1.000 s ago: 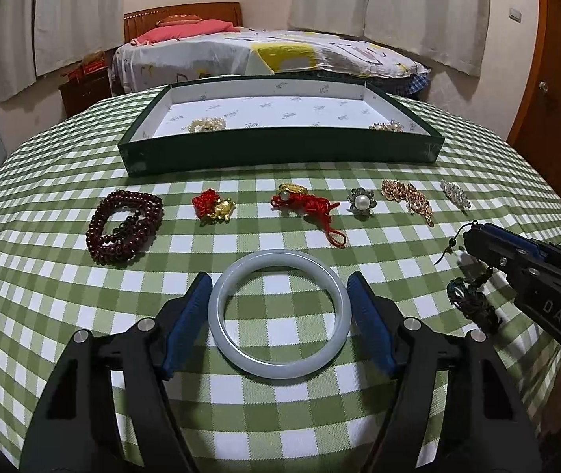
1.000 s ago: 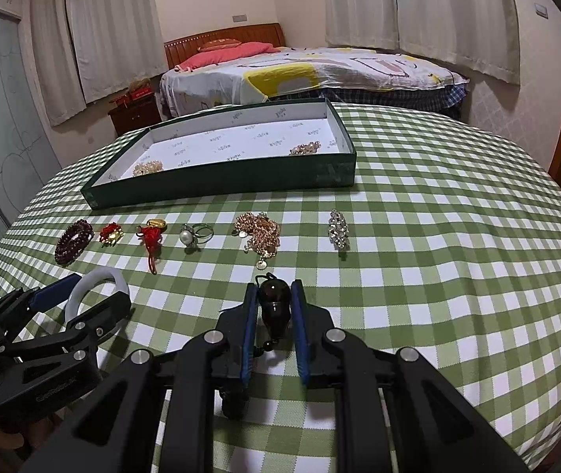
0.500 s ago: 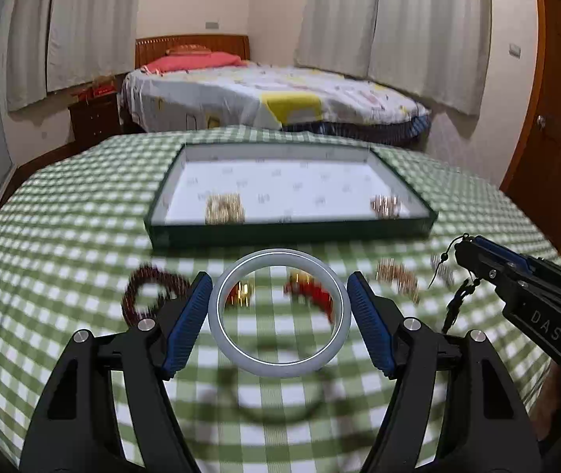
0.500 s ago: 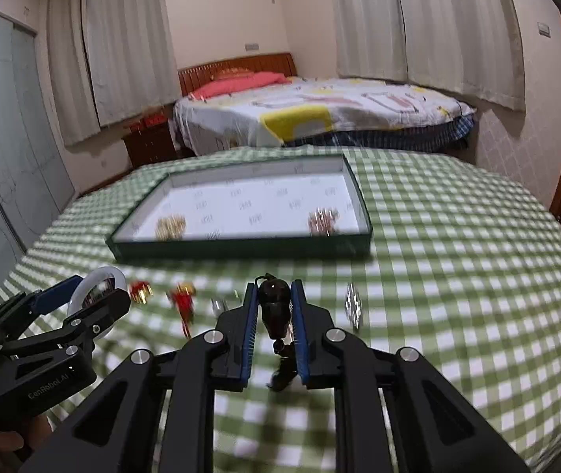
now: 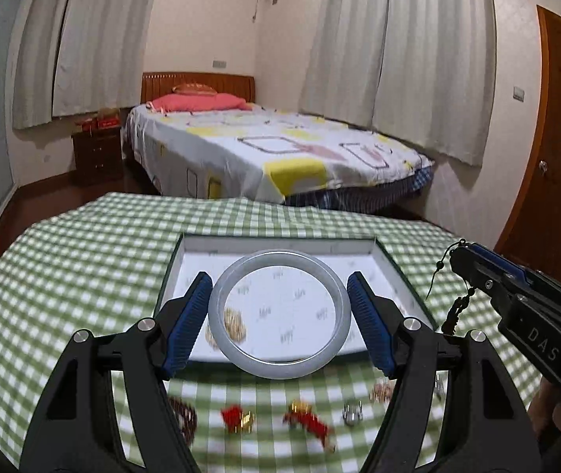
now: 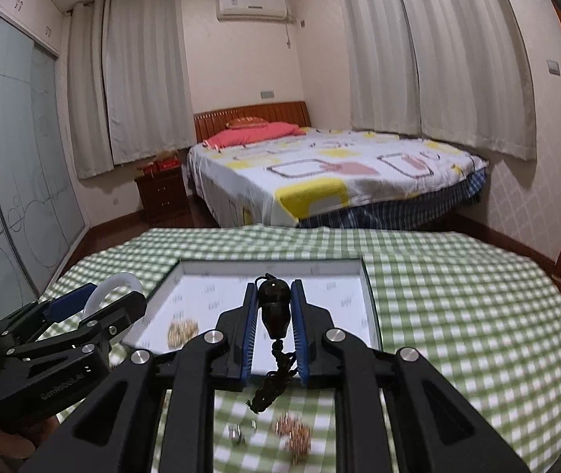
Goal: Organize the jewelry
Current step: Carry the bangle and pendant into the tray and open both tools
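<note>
My left gripper [image 5: 279,315] is shut on a pale jade bangle [image 5: 237,349] and holds it in the air over the near side of the green tray [image 5: 170,272]. My right gripper [image 6: 273,315] is shut on a dark bead pendant [image 6: 274,309] whose cord and tassel hang down; it is also raised before the tray [image 6: 371,315]. A gold piece [image 5: 235,321] lies in the tray. The right gripper also shows in the left wrist view [image 5: 461,258], the left gripper in the right wrist view [image 6: 83,307].
On the green checked tablecloth [image 5: 64,276] below lie dark red beads [image 5: 184,419], a red-gold charm [image 5: 237,419], a red knot charm [image 5: 308,421], a pearl brooch [image 5: 351,412] and a gold chain [image 6: 294,435]. A bed [image 5: 280,149] stands beyond the table.
Both grippers have lifted their pieces off the table and moved up and forward toward the tray. The jewelry on the cloth has dropped low in both views.
</note>
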### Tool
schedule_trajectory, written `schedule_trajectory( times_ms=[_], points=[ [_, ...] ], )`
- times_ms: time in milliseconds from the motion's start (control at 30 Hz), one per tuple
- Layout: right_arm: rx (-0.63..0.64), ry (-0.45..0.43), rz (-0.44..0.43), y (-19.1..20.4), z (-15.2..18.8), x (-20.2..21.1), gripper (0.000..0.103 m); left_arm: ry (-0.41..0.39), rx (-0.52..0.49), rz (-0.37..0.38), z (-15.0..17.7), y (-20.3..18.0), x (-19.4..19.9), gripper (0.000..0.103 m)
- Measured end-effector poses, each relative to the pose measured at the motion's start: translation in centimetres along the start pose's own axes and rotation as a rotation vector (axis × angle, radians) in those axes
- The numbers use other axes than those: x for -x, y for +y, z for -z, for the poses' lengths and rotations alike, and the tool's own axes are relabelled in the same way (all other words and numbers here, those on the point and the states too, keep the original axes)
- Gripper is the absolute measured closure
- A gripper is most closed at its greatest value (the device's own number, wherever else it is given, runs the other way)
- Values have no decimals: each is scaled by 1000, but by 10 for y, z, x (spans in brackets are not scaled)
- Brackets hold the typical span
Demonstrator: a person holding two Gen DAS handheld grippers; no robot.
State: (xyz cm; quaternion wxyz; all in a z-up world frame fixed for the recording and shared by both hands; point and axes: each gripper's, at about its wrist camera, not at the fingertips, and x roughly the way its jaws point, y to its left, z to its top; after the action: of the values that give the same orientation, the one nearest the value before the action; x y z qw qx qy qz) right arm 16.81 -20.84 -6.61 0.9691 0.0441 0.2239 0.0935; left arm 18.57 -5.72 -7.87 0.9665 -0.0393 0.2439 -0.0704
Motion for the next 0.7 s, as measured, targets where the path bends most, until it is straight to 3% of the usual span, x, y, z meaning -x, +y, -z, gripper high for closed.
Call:
schedule_trajectory(
  times_ms=[267, 700],
  points=[
    [11, -1, -9, 1, -10, -31, 85, 1, -2, -9, -16, -4, -37, 34],
    [4, 185, -10, -12, 30, -109, 85, 206, -15, -40, 26, 2, -134, 34]
  ],
)
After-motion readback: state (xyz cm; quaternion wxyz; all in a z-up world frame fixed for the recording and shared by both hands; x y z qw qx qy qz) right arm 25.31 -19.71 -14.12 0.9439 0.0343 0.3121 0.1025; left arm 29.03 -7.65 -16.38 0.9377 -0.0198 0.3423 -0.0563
